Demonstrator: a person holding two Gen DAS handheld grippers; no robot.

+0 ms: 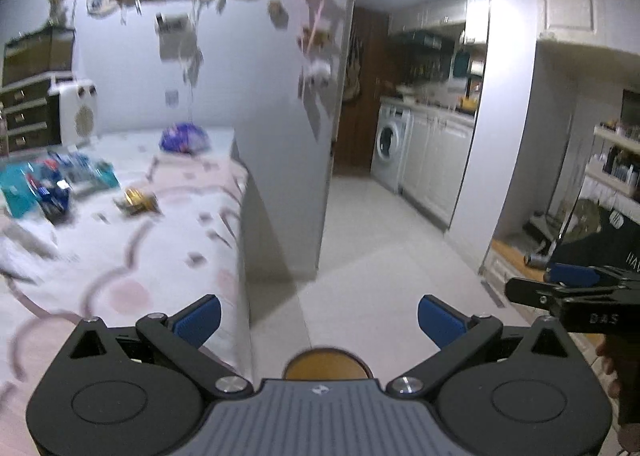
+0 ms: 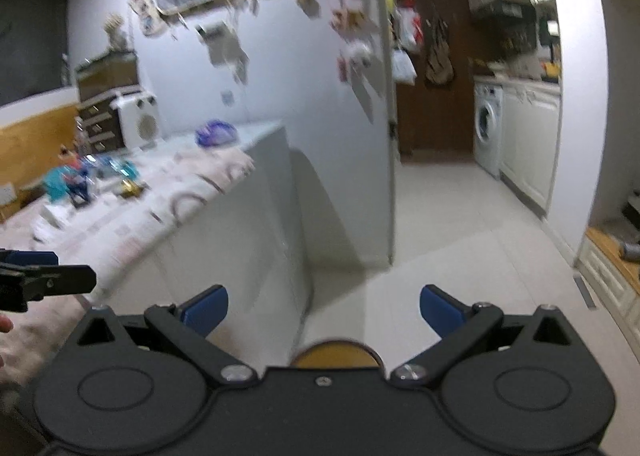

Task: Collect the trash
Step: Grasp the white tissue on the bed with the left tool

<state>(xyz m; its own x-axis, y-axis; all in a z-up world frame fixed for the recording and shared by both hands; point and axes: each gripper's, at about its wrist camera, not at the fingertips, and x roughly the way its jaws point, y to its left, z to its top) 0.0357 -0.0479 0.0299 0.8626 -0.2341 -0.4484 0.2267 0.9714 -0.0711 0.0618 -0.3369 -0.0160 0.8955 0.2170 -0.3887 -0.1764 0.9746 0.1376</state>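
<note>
Holding both tools out over the floor, you have nothing gripped yet: the left tongs (image 1: 319,320) stand wide apart and empty, and the right tongs (image 2: 324,314) are just as wide and just as empty.

The trash lies on the tabletop (image 1: 176,248), the surface draped in a pale cloth with pink looping lines. Take the gold wrapper (image 1: 138,201) as your landmark. It is a small, crumpled, shiny scrap, apparently foil, though blur hides its long axis. Beyond it, toward the wall, sits a purple bag (image 1: 185,138), soft and bunched into a rounded lump. To the wrapper's left is a cluster of teal and blue packets (image 1: 52,186), flat and boxy; whether they are trash I cannot tell.

All of it lies ahead and to the left of both tools. Your left hand is the nearer one: its tongs sit at the tabletop's edge, while the right tongs hang further out over the tiled floor (image 2: 460,240), with the tabletop corner between them and the wrapper. Judging from that, swing the left tool leftward and forward. Expect the foil to crush easily and slide on the cloth.
</note>
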